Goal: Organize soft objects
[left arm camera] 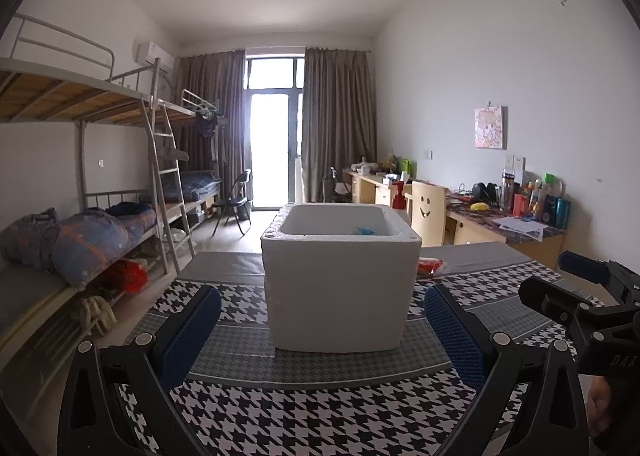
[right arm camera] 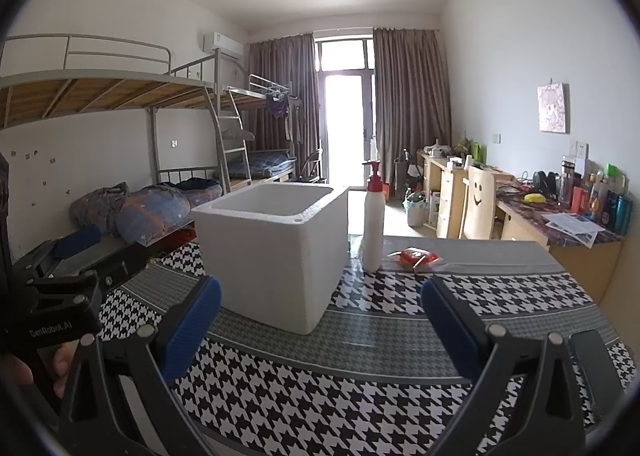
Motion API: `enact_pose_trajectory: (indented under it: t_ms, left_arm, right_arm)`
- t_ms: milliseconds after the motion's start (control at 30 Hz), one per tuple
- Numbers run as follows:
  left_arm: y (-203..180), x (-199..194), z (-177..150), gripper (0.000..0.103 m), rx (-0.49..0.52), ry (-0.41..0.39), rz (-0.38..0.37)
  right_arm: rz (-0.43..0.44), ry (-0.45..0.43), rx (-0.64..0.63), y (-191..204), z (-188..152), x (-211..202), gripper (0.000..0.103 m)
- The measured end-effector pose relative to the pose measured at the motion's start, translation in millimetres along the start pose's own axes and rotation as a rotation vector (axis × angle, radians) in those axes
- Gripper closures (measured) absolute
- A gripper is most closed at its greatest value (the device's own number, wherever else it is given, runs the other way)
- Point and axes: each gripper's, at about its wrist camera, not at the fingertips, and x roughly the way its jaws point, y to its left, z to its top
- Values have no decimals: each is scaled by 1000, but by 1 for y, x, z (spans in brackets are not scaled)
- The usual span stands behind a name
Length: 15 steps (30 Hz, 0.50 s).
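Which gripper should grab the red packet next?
Probably the right gripper. The red packet lies to the right of the box, with open cloth ahead of it. From the left gripper, the box mostly hides the packet. Both are open.

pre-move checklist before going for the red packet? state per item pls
1. Left gripper open and empty: ok.
2. Right gripper open and empty: ok.
3. Red packet in view on the tablecloth, right of the pump bottle: ok.
4. Right gripper's path to the packet unobstructed: ok; the bottle stands close beside it.
5. Foam box upright, top open: ok.
6. Room left in the box: cannot tell; only a blue item shows inside.
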Motion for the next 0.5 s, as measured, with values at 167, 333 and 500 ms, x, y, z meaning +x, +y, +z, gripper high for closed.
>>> enact_pose_trajectory:
  t_ms: [167, 333, 500]
  left_arm:
    - [-3, 0, -3, 1, 6, 9, -10]
    - [-3, 1, -5, 1, 10, 20, -20]
    - [-6, 3, -6, 1, 14, 28, -22]
  right_arm:
    - [-7, 7, 9, -1, -5, -2, 1]
    - [-22, 13, 15, -2, -10, -5, 1]
    - [-31, 19, 20, -5, -13, -6, 1]
